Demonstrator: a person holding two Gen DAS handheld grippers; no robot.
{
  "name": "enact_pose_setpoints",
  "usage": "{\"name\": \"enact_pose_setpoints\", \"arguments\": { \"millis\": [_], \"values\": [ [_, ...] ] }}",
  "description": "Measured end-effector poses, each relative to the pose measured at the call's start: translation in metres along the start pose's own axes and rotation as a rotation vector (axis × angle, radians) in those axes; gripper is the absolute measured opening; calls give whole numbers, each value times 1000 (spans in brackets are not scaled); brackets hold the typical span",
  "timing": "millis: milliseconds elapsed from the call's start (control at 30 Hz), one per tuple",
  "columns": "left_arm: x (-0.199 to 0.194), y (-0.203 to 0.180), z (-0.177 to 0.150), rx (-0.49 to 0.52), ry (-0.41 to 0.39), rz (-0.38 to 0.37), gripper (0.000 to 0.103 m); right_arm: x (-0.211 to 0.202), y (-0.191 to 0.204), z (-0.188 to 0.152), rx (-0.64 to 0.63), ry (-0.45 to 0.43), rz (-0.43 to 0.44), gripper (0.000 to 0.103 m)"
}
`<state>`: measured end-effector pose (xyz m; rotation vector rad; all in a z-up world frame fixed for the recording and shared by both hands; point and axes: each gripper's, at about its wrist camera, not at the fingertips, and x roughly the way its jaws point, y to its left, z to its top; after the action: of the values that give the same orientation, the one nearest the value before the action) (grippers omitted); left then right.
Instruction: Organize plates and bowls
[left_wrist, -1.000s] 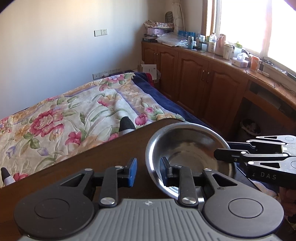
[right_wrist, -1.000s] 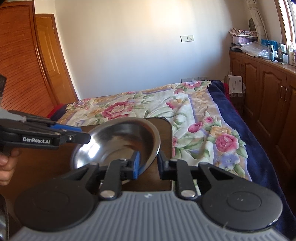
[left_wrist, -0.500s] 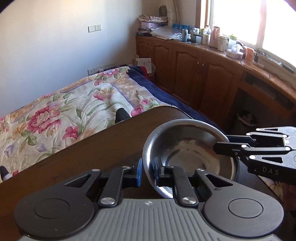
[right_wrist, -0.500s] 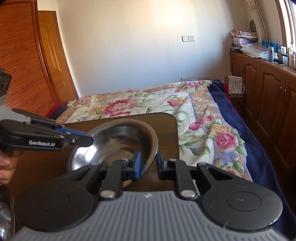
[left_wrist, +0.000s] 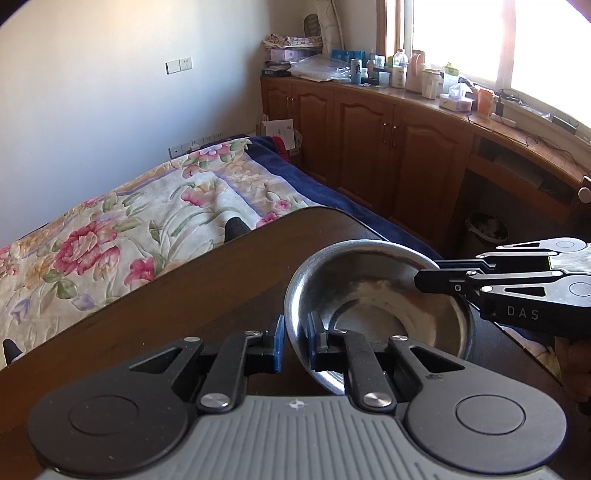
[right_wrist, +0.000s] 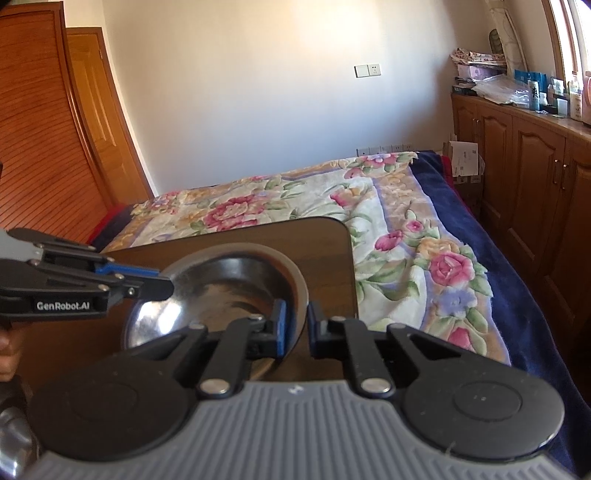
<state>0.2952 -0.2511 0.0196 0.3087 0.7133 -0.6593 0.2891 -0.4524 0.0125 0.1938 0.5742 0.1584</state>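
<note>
Bowl (left_wrist: 384, 302), of bare steel, sits near the rounded far corner of the dark wooden worktop (left_wrist: 207, 288) and appears empty, its inner wall showing only dull reflections. Left tongs (left_wrist: 295, 341) straddle the bowl's near-left rim, one blue-padded finger outside and one inside, narrowed onto the metal. Right tongs (right_wrist: 297, 326) straddle the opposite rim in the same manner, also narrowed onto it; in the left wrist view they enter from the right edge, closed over the far-right rim (left_wrist: 439, 275). Whether the bowl's base rests on the worktop or is raised cannot be told. Beyond the worktop lies a bed (right_wrist: 388, 221) under a floral quilt with a blue border. Wooden cabinets (left_wrist: 388, 147) run along the window wall, their top crowded with bottles and boxes. At the lower left edge of the right wrist view, part of another metal vessel (right_wrist: 13, 435) shows, its contents hidden.
</note>
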Motion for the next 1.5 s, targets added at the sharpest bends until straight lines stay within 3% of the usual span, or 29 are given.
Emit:
{"name": "enact_pose_setpoints", "arguments": {
  "millis": [433, 1000, 1500],
  "values": [
    [7, 0, 1, 3, 51, -11, 17, 3, 8, -5, 2, 4, -8, 13],
    [-82, -4, 7, -2, -140, 14, 12, -57, 33, 16, -5, -139, 28, 11],
    [-159, -5, -25, -6, -228, 21, 11, -97, 70, 12, -68, -195, 44, 12]
  ]
}}
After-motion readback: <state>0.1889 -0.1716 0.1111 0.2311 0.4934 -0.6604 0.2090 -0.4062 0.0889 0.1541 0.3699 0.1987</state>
